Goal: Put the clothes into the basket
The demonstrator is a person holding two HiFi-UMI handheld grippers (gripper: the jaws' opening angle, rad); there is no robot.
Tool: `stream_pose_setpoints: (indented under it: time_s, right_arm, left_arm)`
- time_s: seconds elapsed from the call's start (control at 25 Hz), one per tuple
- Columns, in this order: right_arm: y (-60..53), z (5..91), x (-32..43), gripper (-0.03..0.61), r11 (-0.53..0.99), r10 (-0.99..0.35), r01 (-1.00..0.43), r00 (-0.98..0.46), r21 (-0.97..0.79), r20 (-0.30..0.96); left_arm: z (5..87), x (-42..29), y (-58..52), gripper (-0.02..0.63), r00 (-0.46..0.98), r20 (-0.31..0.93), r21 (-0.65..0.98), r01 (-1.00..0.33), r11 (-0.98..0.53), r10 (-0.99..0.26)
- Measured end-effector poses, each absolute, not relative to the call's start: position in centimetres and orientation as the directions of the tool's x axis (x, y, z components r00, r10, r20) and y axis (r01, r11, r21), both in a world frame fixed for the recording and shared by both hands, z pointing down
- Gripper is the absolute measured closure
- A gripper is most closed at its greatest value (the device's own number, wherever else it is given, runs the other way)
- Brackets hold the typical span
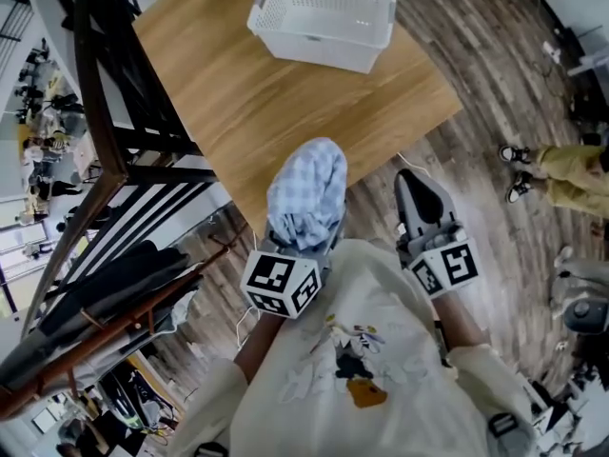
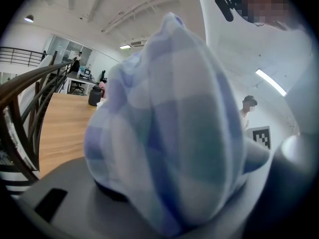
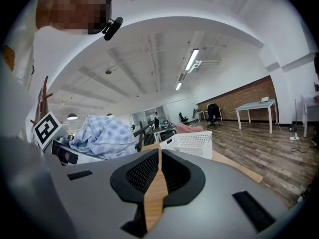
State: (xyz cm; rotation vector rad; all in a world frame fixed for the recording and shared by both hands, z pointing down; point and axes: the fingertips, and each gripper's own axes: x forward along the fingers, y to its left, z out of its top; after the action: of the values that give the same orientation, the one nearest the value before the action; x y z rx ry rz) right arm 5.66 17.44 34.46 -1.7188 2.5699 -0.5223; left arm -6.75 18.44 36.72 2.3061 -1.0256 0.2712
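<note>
Left tongs (image 1: 301,228) are clamped on a blue checked garment (image 1: 306,193). The bundle bulges up out of the jaws and fills most of the left gripper view, so the pads themselves are buried in cloth. In the head view it sits at centre frame, held in the air just off the near edge of the wooden surface (image 1: 276,122), close to the person's chest.

Right tongs (image 1: 422,198) are right of centre, beside the left ones. Their jaws are drawn together to a thin slit with nothing between them; only wood shows through the gap in the right gripper view.

The white basket (image 1: 319,46) is at top centre of the head view, on the far part of the surface, well apart from the garment. Its inside looks empty as far as the head view shows.

Progress, as I judge it: early to middle. The garment is picked up and secure but not yet delivered. Left to do: carry it across the surface, get it over the basket rim, let go.

No other loose clothes clearly show on the surface. Dark items hang on the rack at lower left; I cannot tell whether they count.
</note>
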Motion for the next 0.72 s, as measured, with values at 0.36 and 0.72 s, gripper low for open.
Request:
stream_pose_setpoints:
  time_s: [0.36,0.72]
  right_arm:
    - [12.9,34.9,3.3,0.546,0.321,-0.901,-0.906,-0.381,-0.275,0.207]
    - [10.2,35.6,2.1,0.546,0.345,-0.88,-0.891,-0.417,-0.297,0.228]
  left_arm:
    - [36.8,-7.8,13.3,0.359,0.723,0.404,0.45,-0.69,-0.566,-0.561]
    - [36.9,-7.9,10.4,0.359,0.721,0.416,0.468,-0.693,-0.549,-0.555]
